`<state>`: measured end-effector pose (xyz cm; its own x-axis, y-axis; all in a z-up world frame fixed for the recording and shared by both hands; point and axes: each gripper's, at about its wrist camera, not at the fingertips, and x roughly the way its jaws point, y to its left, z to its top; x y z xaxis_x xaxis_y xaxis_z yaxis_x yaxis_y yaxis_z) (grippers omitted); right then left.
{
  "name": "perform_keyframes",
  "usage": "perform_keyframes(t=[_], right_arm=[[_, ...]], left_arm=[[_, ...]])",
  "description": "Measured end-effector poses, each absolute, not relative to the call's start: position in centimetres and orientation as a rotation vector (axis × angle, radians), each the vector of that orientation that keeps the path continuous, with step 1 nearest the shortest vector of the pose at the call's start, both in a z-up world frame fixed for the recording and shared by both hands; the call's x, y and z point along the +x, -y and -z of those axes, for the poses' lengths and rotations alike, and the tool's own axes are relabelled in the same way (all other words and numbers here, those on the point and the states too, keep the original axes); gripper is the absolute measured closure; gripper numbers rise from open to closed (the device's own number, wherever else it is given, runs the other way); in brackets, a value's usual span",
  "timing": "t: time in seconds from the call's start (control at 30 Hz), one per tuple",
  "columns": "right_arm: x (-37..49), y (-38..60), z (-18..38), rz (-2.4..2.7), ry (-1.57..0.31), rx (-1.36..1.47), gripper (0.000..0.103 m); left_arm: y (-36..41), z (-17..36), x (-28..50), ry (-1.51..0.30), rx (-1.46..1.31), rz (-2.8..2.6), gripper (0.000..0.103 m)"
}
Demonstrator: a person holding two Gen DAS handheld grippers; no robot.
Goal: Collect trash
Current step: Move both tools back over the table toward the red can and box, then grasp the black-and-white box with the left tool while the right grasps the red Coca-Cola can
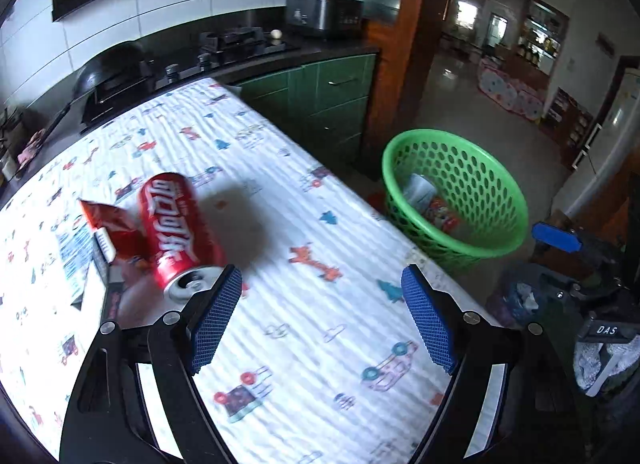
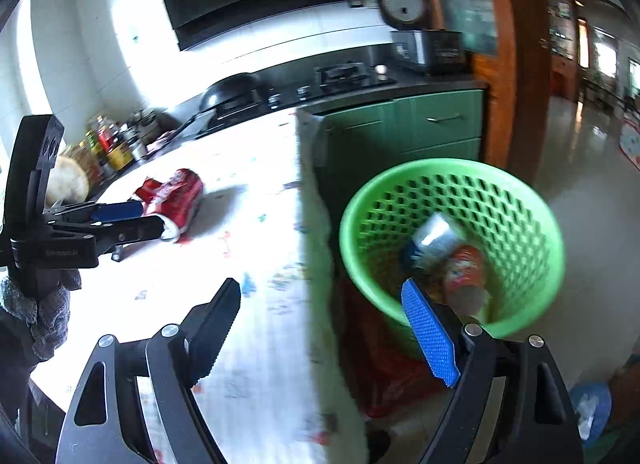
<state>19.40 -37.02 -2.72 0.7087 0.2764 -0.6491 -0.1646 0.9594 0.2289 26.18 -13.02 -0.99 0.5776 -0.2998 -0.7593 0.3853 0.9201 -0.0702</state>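
A red soda can [image 1: 176,228] lies on its side on the patterned tablecloth [image 1: 320,184], with a crumpled red wrapper [image 1: 114,226] against it. My left gripper [image 1: 320,284] is open and empty. Its left fingertip sits by the can's top end, and the can is outside the jaws. The green mesh basket [image 1: 472,172] stands on the floor past the table edge, with packets inside. In the right wrist view my right gripper [image 2: 320,292] is open and empty, over the table edge and beside the basket [image 2: 500,216]. That view also shows the left gripper [image 2: 150,218] next to the can [image 2: 180,196].
A printed leaflet [image 1: 76,252] lies left of the wrapper. Behind the table are a counter with a stove [image 1: 240,44], a wok [image 1: 108,72], a rice cooker [image 1: 320,12] and green cabinets [image 1: 340,104]. A blue bag [image 2: 592,408] lies on the floor at right.
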Motion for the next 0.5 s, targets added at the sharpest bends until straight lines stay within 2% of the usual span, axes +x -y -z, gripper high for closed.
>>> perform_keyframes(t=[0.23, 0.5], right_arm=[[20.4, 31.8, 1.8, -0.324, -0.743, 0.122, 0.023], [21.8, 26.4, 1.3, -0.384, -0.761, 0.065, 0.023]], left_arm=[[4.7, 0.5, 25.6, -0.817, 0.119, 0.27, 0.022], [-2.3, 3.2, 26.8, -0.865, 0.134, 0.266, 0.022]])
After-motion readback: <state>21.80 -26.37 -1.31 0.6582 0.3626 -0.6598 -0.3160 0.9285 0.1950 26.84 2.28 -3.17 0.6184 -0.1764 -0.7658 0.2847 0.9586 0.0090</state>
